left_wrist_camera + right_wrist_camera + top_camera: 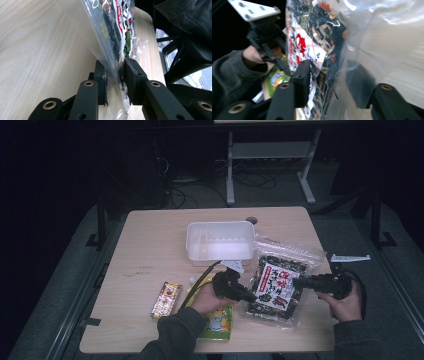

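A clear snack bag [278, 285] is pinched at its left edge by the left gripper [252, 296], while the right gripper [296, 282] straddles its right side, pads not seen pressing. A white tub [220, 241] is seen behind on the worktop [150, 250], a yellow packet [166, 299] and green pouch [220, 320] beside.

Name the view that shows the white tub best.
The high view: the white tub sits whole and unobstructed at the back of the table, beyond the snack bag. The two gripper views look at the bag instead.

Clear snack bag [280, 282], dark contents, red-white label; white tray [220, 241].
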Available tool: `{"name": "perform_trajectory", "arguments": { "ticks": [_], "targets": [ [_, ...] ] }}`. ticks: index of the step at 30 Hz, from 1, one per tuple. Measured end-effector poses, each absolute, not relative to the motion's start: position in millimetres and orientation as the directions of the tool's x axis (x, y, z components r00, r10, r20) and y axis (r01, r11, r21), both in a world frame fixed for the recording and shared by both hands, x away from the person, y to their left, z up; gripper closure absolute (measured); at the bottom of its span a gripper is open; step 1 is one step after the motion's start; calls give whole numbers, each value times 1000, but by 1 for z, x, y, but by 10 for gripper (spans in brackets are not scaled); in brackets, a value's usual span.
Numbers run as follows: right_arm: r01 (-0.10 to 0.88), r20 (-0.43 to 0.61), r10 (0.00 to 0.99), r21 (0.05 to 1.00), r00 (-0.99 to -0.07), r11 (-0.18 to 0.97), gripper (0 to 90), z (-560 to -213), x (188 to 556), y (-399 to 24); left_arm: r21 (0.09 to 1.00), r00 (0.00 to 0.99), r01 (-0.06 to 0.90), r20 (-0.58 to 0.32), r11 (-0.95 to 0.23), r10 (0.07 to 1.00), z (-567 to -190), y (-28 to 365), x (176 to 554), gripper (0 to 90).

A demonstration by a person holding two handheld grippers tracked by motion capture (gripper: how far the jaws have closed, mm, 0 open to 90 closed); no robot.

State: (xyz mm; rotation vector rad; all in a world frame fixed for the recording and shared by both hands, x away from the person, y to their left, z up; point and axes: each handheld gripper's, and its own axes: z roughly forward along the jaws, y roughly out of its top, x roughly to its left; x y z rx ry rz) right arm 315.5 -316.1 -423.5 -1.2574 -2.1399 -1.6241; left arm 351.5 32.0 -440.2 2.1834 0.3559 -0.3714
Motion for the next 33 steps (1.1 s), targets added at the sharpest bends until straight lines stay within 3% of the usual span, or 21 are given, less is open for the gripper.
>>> {"name": "perform_trajectory", "arguments": {
  "ticks": [2,15,20,33],
  "targets": [
    [690,593,479,723,-648,38,720,-418,312,-320,721,916,379,-381,-580,124,-440,33,352,718],
    [651,534,482,752,-694,104,766,-385,292,-314,741,925,365,-360,-564,125,-433,34,346,632],
    [621,477,523,772,-707,135,768,-367,283,-312,755,929,364,-338,-545,152,-425,40,343,525],
    [574,426,569,813,-704,102,768,-349,275,-318,740,938,346,-268,-577,220,-414,74,330,427]
  ]
}}
